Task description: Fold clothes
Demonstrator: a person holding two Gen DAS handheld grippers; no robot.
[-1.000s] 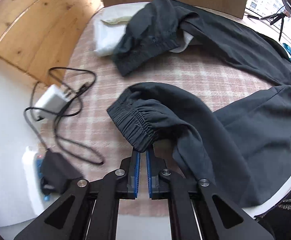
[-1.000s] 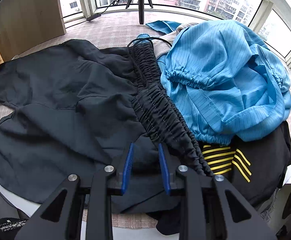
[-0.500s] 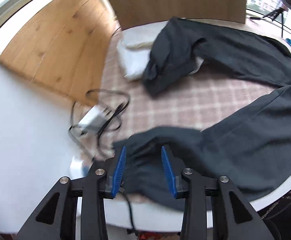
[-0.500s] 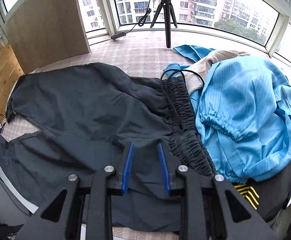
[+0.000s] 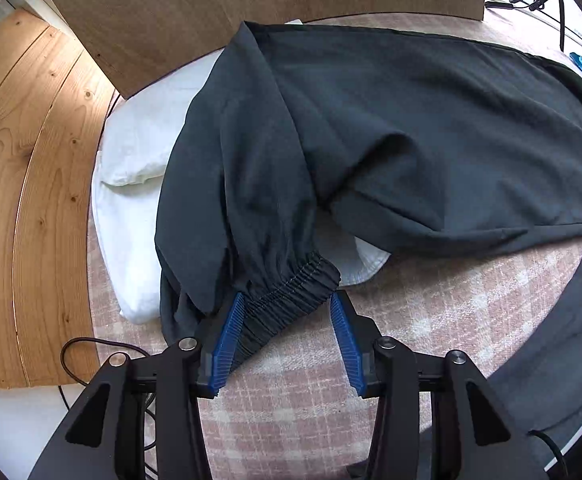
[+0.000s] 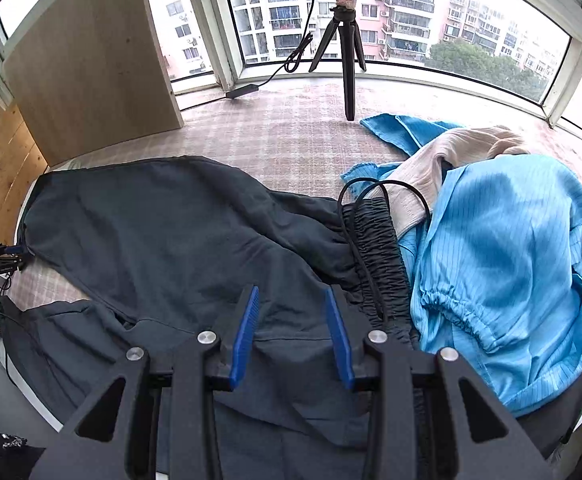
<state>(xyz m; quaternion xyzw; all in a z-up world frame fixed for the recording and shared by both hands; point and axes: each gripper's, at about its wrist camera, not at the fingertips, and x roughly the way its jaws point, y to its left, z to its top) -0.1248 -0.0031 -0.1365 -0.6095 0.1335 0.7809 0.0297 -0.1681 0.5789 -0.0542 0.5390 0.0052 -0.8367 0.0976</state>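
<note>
— Trousers (image 6: 163,240), dark grey: where do they lie?
— Spread over the checked blanket (image 5: 431,304), ahead of both pairs of fingers. One leg's gathered cuff (image 5: 291,300) sits between the left gripper (image 5: 289,312) fingertips, draped partly across a white pillow (image 5: 131,160) ahead and to the left.
— Are those fingers gripping it?
— No; they stand wide, the left blue pad touching the cuff, the right one just beside it.
— And the right gripper (image 6: 293,312)?
— Also spread wide, holding nothing, hovering above the seat of the trousers. The ruched waistband (image 6: 375,252) runs just right of its fingertips, touching a blue striped garment (image 6: 511,280) further right.
</note>
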